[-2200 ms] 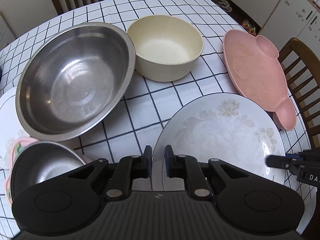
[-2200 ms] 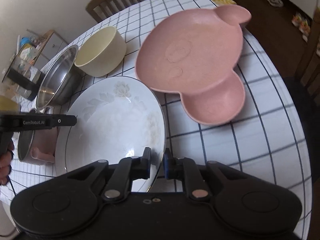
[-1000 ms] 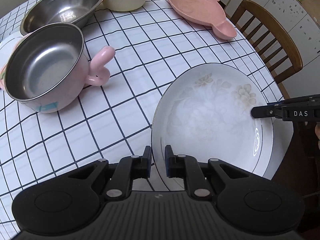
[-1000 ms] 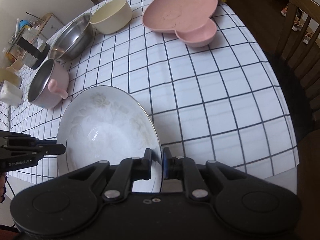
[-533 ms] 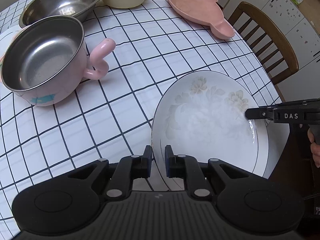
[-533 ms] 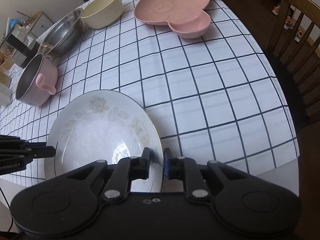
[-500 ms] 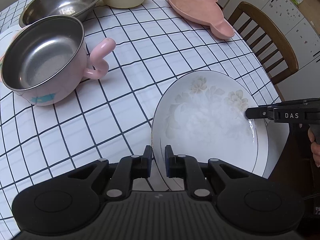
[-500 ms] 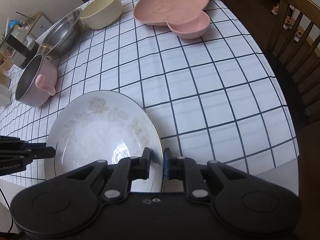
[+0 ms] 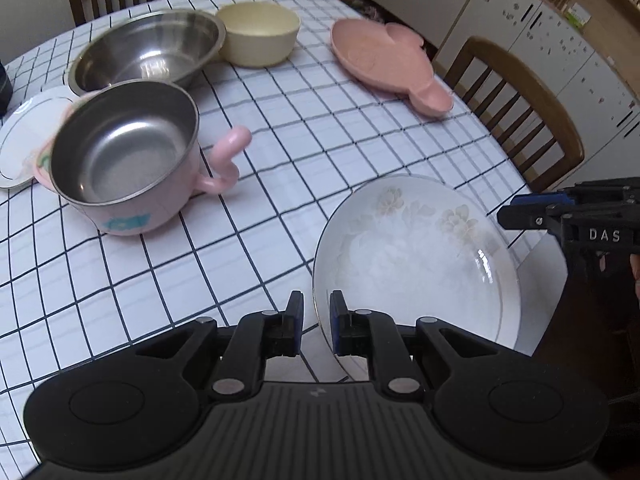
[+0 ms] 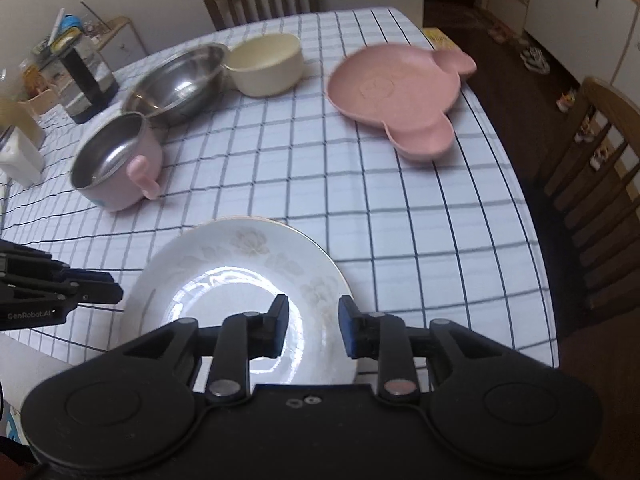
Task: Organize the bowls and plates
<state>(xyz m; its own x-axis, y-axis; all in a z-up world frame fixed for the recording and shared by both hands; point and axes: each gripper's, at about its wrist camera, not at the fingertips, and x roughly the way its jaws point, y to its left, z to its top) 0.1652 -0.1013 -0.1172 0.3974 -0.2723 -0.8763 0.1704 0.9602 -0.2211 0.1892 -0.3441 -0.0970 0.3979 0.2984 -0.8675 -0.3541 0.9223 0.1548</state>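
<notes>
A white floral plate (image 9: 416, 256) (image 10: 240, 280) is at the near edge of the checked table (image 9: 280, 168). My left gripper (image 9: 316, 320) is shut on its left rim; in the right wrist view it (image 10: 114, 290) reaches in from the left. My right gripper (image 10: 314, 322) hovers above the plate's near rim. Its jaws are opening and the pads do not touch the plate. From the left wrist view it (image 9: 520, 208) is just off the plate's right rim. I cannot tell whether the plate lies flat.
A pink steel pot (image 9: 124, 156) with a handle stands left of the plate. A large steel bowl (image 9: 148, 52), a cream bowl (image 9: 260, 32) and a pink bear-shaped plate (image 9: 384, 56) are farther back. Another white plate (image 9: 20, 140) is far left. Wooden chairs (image 9: 520, 112) stand around the table.
The right gripper has let go of the plate's rim, spread its fingers and lifted away. The left gripper keeps its hold. Both cameras have risen and show more of the table.
</notes>
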